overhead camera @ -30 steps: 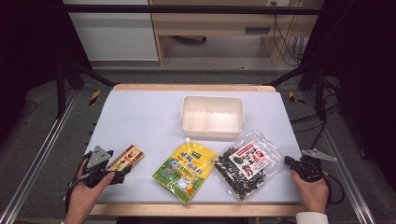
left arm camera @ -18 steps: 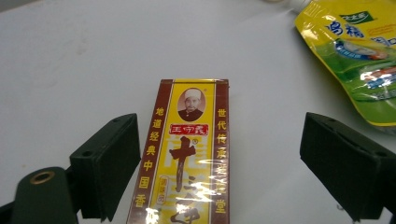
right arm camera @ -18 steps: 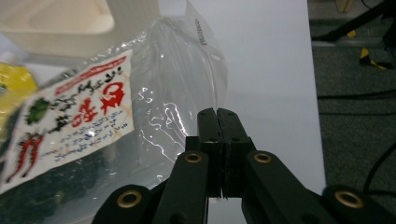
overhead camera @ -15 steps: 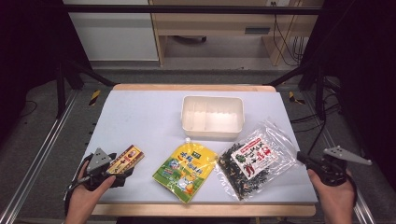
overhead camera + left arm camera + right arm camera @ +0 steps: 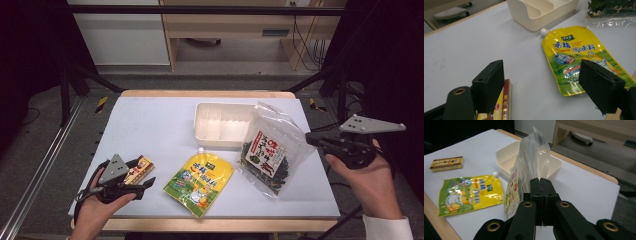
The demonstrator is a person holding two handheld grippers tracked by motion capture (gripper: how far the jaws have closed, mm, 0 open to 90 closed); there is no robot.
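Seaweed bag [image 5: 270, 152]: clamped at one edge by right gripper [image 5: 311, 140]; to be kept pinched, carried over white tray [image 5: 220, 125].

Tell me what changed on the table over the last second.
The right gripper, shut on the seaweed bag, has lifted it off the table, tilting it toward the tray. The left gripper has been closing its jaws around the small box. The yellow pouch and tray stayed put.

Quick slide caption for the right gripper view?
Right gripper shut on clear seaweed bag, lifted beside the cream tray.
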